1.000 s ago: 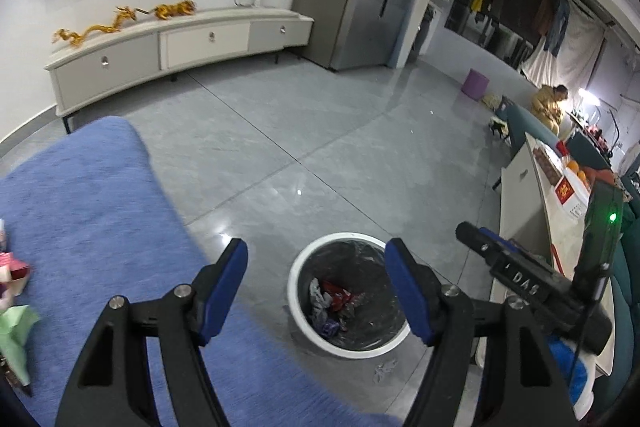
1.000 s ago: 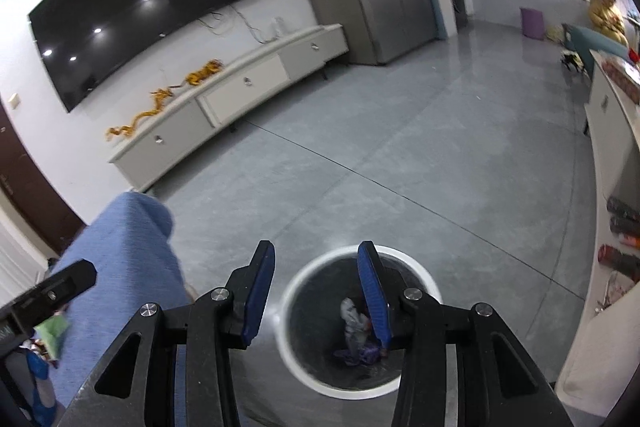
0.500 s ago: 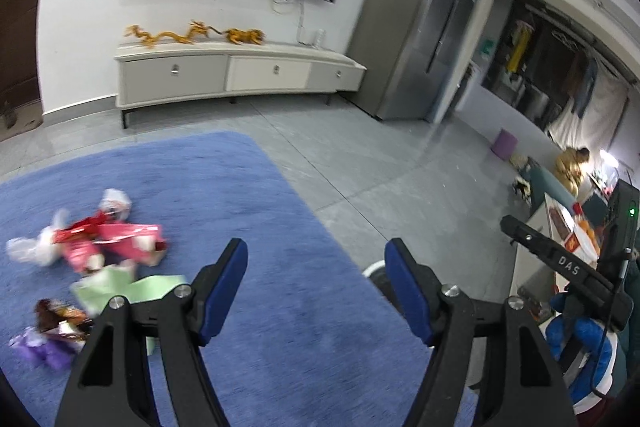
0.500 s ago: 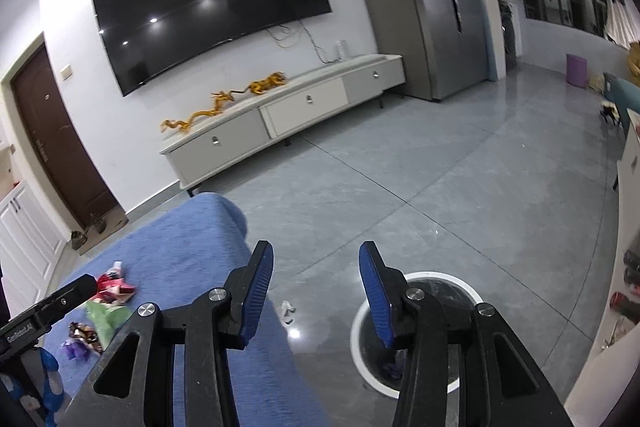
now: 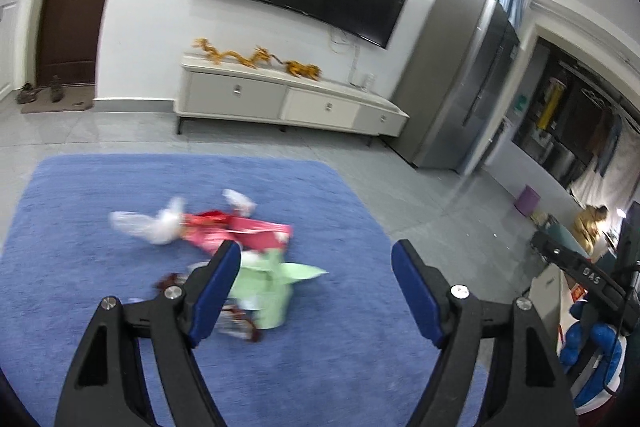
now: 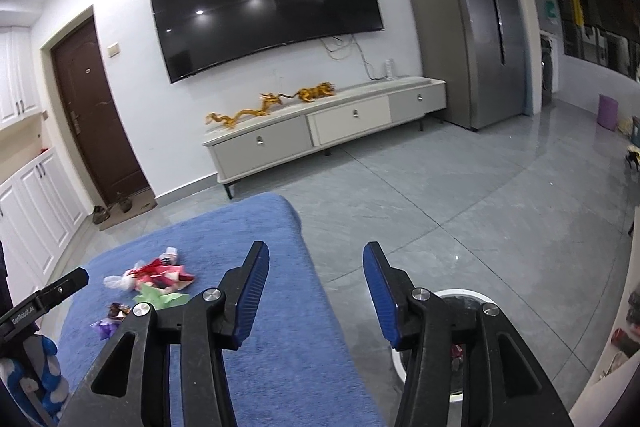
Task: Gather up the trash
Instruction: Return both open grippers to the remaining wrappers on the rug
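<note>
White letters "DAS" stand on the black body of the right hand-held gripper [image 5: 591, 275] in the left wrist view; small white lettering on the left hand-held gripper [image 6: 38, 301] is too small to read

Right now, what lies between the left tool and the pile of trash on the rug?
Only bare blue rug, in the left wrist view. The open left tool points over the trash pile, its left finger overlapping the green paper.

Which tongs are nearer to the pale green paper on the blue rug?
Left. The left tongs hover just beside the pale green paper; the right tongs are off toward the bin.
</note>
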The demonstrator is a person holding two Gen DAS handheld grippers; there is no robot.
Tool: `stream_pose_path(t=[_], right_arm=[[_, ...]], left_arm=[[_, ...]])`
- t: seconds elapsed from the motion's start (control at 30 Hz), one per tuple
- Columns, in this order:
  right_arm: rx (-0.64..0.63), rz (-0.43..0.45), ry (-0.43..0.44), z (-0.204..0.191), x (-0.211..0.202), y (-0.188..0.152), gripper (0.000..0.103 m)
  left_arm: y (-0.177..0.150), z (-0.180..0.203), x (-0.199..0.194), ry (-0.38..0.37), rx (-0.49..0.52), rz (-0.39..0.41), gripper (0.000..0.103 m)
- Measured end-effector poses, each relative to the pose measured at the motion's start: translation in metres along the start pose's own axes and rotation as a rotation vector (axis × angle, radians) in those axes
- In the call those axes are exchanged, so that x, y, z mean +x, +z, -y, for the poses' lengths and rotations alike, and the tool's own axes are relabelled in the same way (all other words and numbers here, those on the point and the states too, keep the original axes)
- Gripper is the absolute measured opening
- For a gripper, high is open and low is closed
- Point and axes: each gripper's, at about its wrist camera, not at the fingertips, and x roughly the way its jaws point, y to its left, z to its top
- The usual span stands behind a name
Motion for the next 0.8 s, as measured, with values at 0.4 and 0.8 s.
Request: stream_pose_path(t=[0.4, 0.8], right_arm=[[-0.079, -0.063, 0.108, -0.054, 0.034, -0.004, 0.048], [-0.187, -0.234, 0.28, -0.124, 0.133, -0.027, 0.054]], left_arm=[[0.007, -0.106, -0.036, 0.19, -0.111, 0.05, 0.077], [-0.002, -0.16, 0.006, 0.222, -0.167, -0.044, 0.077]])
